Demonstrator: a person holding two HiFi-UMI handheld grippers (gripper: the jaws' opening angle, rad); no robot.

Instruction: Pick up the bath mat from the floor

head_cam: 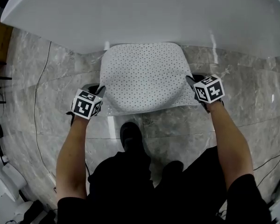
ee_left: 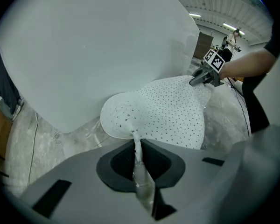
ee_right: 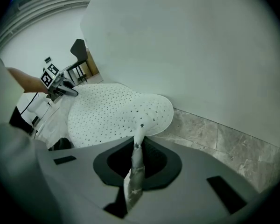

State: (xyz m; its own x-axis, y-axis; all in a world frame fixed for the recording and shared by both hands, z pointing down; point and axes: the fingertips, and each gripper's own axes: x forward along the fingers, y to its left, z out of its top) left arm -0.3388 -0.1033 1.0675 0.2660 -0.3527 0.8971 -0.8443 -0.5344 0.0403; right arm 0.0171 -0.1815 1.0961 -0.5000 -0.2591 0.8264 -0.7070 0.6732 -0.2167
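The bath mat [head_cam: 142,76] is white with many small dark holes and hangs lifted off the marble floor [head_cam: 177,125], stretched between both grippers. My left gripper [head_cam: 99,90] is shut on the mat's left near edge; in the left gripper view the mat [ee_left: 168,113] runs pinched between the jaws [ee_left: 137,150]. My right gripper [head_cam: 192,82] is shut on the mat's right near edge; in the right gripper view the mat [ee_right: 112,113] folds down into the closed jaws [ee_right: 137,150]. Each gripper shows in the other's view: the right gripper [ee_left: 203,76] and the left gripper [ee_right: 65,90].
A large white bathtub [head_cam: 144,13] curves just beyond the mat. Grey marble floor lies below. A thin cable [head_cam: 36,101] runs along the floor at left. My shoes [head_cam: 130,136] stand under the mat's near edge. White fixtures [head_cam: 9,185] sit at the lower left.
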